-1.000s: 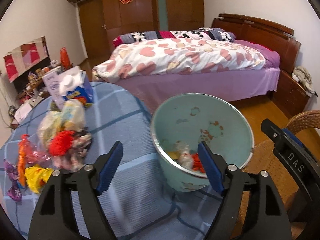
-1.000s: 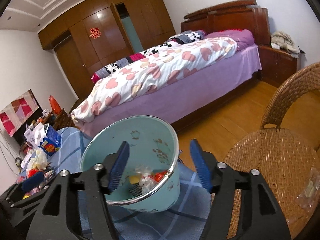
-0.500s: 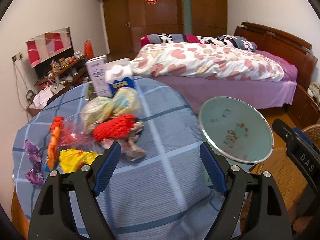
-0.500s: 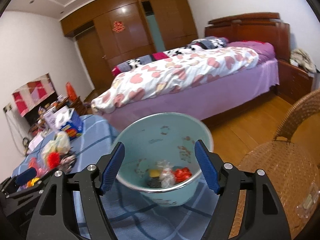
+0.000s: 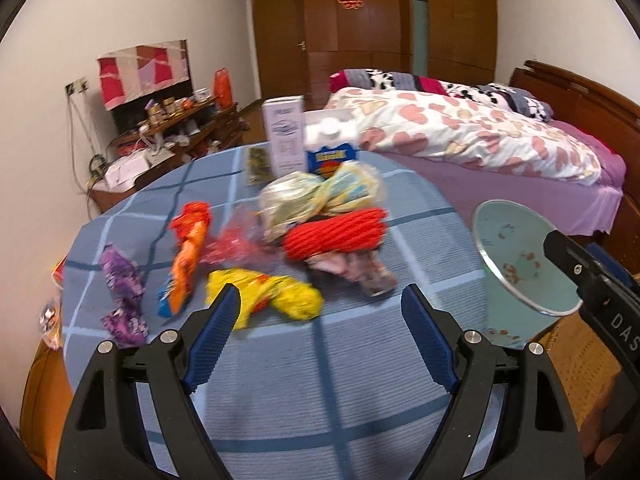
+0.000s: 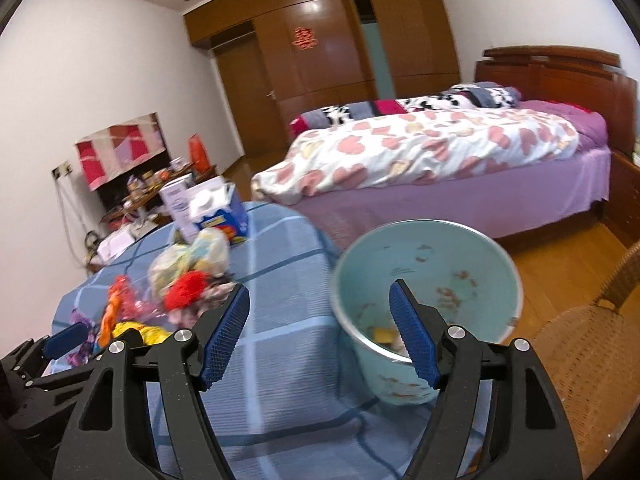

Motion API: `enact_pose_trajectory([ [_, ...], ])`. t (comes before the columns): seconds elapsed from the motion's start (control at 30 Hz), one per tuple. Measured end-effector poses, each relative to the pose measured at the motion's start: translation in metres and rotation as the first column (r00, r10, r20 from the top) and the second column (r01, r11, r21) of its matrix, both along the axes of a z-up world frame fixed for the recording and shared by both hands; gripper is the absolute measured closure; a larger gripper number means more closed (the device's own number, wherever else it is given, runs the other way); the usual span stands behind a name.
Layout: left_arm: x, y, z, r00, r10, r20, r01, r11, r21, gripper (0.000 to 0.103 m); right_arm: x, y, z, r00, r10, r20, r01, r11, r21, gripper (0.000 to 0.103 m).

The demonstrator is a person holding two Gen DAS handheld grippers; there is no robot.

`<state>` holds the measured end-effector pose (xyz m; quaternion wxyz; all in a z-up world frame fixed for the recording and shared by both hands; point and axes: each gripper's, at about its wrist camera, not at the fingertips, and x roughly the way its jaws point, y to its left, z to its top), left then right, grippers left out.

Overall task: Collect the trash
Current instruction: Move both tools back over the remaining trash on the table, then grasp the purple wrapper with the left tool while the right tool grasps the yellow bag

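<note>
On the blue checked tablecloth [image 5: 360, 360] my wide-open, empty left gripper [image 5: 320, 336] sits just near of the crumpled yellow wrapper [image 5: 264, 300], long axis left-right, closer than my empty, spread right gripper [image 6: 320, 336] by the pale-green metal bin [image 6: 424, 280].

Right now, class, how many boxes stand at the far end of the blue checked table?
2. A tall white box stands upright at the far edge, and a blue tissue box sits right beside it, toward the bed. Trash in front may hide others.
</note>
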<state>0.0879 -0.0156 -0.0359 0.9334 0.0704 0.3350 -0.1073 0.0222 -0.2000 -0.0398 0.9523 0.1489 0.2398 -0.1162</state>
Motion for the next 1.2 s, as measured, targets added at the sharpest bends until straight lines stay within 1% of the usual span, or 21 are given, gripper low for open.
enact_pose_trajectory([
  [0.1,0.003,0.017,-0.004,0.999,0.032,-0.008,-0.032,0.999,-0.001,0.022,0.005,0.017,0.001,0.999,0.044,-0.004,-0.044,0.999,-0.016,0.031],
  [0.33,0.009,0.066,-0.011,0.991,0.13,-0.025,-0.13,0.991,-0.013,0.022,0.018,0.037,0.0,0.995,0.101,-0.02,-0.102,0.995,-0.023,0.031],
  [0.5,0.014,0.099,-0.017,0.979,0.2,-0.043,-0.201,0.979,-0.019,0.022,0.028,0.051,-0.004,0.988,0.151,-0.039,-0.151,0.988,-0.016,0.032],
  [0.7,0.019,0.131,-0.025,0.962,0.268,-0.057,-0.269,0.963,-0.019,0.022,0.042,0.076,-0.01,0.971,0.232,-0.054,-0.234,0.972,-0.015,0.032],
  [0.87,0.023,0.152,-0.03,0.946,0.315,-0.074,-0.317,0.948,-0.025,0.022,0.059,0.101,-0.018,0.951,0.299,-0.081,-0.301,0.954,-0.01,0.032],
  [0.93,0.025,0.161,-0.032,0.94,0.332,-0.079,-0.335,0.942,-0.027,0.022,0.069,0.111,-0.024,0.938,0.331,-0.102,-0.334,0.943,-0.009,0.035],
  [1.13,0.035,0.176,-0.038,0.928,0.36,-0.094,-0.364,0.931,-0.03,0.023,0.097,0.137,-0.038,0.891,0.421,-0.169,-0.426,0.905,0.005,0.042],
  [1.2,0.041,0.178,-0.041,0.925,0.367,-0.1,-0.372,0.928,-0.028,0.023,0.109,0.142,-0.044,0.875,0.442,-0.198,-0.447,0.894,0.024,0.043],
])
